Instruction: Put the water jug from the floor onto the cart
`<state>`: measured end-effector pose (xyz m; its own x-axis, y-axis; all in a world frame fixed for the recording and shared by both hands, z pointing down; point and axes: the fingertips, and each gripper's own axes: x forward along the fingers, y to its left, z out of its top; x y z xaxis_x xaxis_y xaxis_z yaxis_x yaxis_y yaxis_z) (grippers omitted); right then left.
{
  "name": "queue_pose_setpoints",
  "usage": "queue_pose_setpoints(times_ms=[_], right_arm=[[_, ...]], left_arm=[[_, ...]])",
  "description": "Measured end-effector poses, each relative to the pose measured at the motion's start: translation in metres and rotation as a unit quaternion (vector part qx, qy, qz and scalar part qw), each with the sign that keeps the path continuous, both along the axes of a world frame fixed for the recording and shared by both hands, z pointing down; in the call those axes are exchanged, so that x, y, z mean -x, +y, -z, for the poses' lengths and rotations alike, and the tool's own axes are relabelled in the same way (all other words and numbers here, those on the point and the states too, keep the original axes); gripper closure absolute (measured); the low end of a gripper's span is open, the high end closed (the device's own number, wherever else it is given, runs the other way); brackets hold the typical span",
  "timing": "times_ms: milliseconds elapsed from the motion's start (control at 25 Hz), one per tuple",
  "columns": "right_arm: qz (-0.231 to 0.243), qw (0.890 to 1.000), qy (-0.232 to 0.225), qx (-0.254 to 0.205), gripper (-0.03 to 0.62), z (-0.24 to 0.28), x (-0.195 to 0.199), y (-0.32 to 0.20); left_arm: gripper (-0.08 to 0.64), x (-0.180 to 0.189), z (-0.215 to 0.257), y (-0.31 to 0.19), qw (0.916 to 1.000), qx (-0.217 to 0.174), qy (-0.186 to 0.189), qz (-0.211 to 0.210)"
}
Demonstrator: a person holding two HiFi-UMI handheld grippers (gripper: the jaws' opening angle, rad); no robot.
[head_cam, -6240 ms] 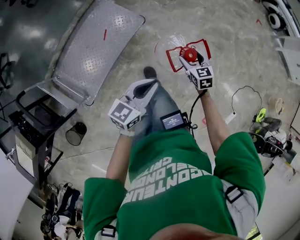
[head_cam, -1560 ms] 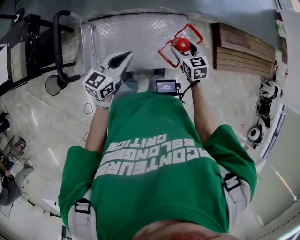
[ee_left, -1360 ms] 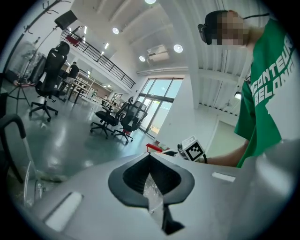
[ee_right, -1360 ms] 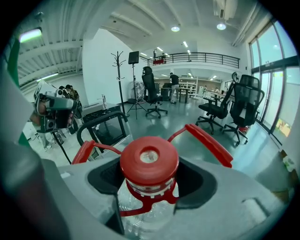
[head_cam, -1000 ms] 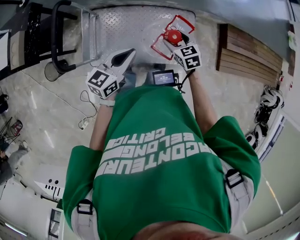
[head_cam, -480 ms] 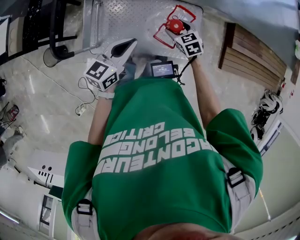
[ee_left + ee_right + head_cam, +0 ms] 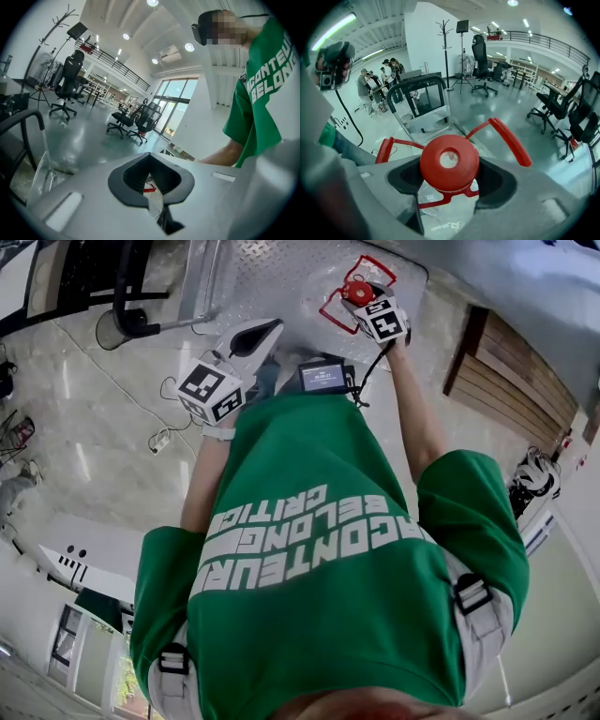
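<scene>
The water jug (image 7: 357, 292) is a clear bottle with a red cap (image 7: 449, 161) and a red folding handle (image 7: 512, 140). My right gripper (image 7: 364, 302) is shut on the cap, its jaws on either side (image 7: 449, 165). In the head view the jug is over the cart's diamond-plate deck (image 7: 281, 268); whether it rests on the deck I cannot tell. My left gripper (image 7: 265, 329) is shut with nothing in it and hovers at the deck's near edge, left of the jug. Its jaws meet in the left gripper view (image 7: 150, 173).
The cart's black push handle (image 7: 127, 296) rises at the deck's left end, with a dark round bin (image 7: 111, 331) beside it. Wooden slats (image 7: 511, 362) lie on the floor to the right. A cable (image 7: 161, 437) runs over the floor at left. Office chairs (image 7: 124, 119) and people (image 7: 377, 86) stand far off.
Six seconds ago the jug hung from my right gripper over bare floor, away from the cart. The person has walked up to the cart and the jug is now over its deck.
</scene>
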<state>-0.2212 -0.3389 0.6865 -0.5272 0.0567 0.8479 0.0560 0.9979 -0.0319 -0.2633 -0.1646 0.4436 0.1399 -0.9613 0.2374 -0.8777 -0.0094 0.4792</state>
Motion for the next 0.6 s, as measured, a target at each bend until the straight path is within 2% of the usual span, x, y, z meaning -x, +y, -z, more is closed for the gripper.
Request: queue_pose_setpoints(times_ms=[320,600], right_arm=[[0.026,0.997,0.068,0.01,0.29,-0.064,0.02,0.008],[0.018,0.987,0.161,0.018,0.29,-0.112,0.013,0.017]], left_arm=[[0.548,0.016,-0.01,0.032,0.998,0.02,0.0,0.06],[0.549,0.026,-0.016,0.044,0.996,0.026,0.001,0.086]])
